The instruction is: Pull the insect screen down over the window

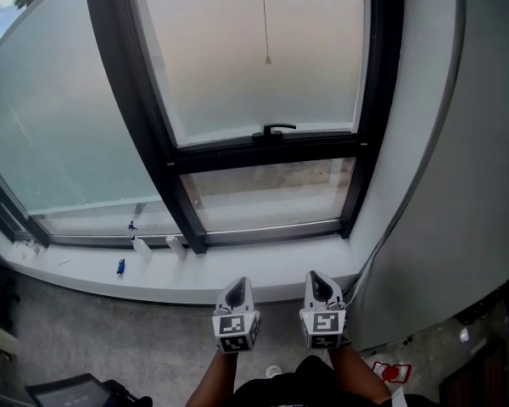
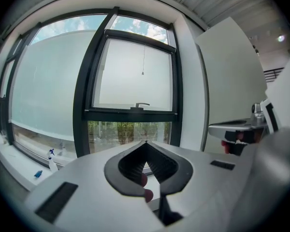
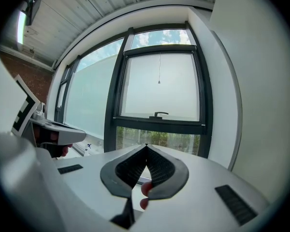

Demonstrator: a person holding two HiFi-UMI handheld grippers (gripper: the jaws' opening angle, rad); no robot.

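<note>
Cord [image 1: 265, 19] is the bit to go for, I reckon. It hangs down the middle of the upper pane [image 1: 212, 58], thin as thread, ending in a little bead [image 1: 268, 59] well above the black handle [image 1: 274, 129]. I can't pick out the screen itself. My guess is it's rolled up at the top of the window, where the cord comes from.

Handling-wise, the cord looks super light and will swing at the slightest nudge. It's probably slick too, so I'd pinch right above the bead so the jaws have something to catch on. Mesh is soft and tears easily, and these rollers are usually sprung, so expect it to tug back. A steady straight pull down should work better than a yank.

Both grippers sit low and side by side, well short of the window. Left gripper [image 1: 237, 287] has its jaws closed tip to tip with nothing between them. Same for the right gripper [image 1: 319, 280]. One would need to open before it can grab anything.
</note>
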